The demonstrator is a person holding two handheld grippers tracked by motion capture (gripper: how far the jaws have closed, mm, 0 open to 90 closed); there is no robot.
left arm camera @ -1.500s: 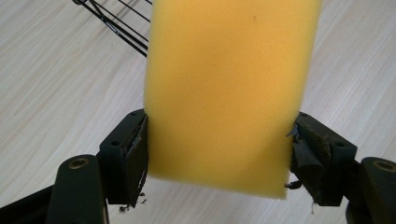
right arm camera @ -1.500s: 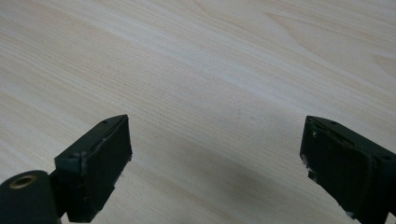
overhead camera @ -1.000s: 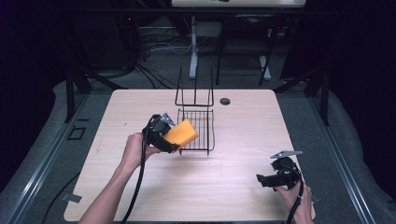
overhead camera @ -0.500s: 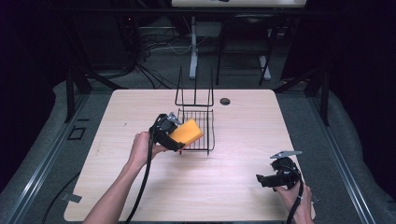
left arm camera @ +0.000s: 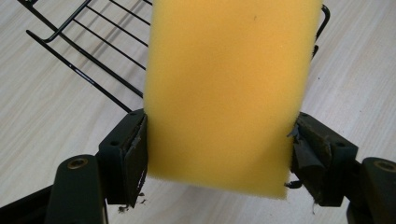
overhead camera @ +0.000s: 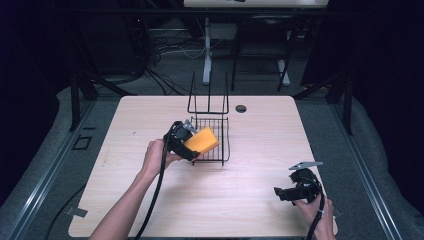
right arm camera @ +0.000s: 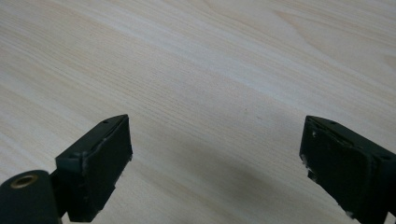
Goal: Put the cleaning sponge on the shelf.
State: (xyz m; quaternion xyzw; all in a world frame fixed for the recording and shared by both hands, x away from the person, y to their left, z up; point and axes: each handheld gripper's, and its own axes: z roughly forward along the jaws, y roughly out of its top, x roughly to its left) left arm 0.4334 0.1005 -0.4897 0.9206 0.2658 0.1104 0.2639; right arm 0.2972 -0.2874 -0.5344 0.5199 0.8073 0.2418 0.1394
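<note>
A lab or test room — not a home. A bare light-wood table (overhead camera: 150,125) with a cable port (overhead camera: 241,108) at its far edge stands on grey floor between metal rails (overhead camera: 45,165). Beyond it, loose cables (overhead camera: 165,55) trail around dark stands (the surroundings are unlit).
</note>
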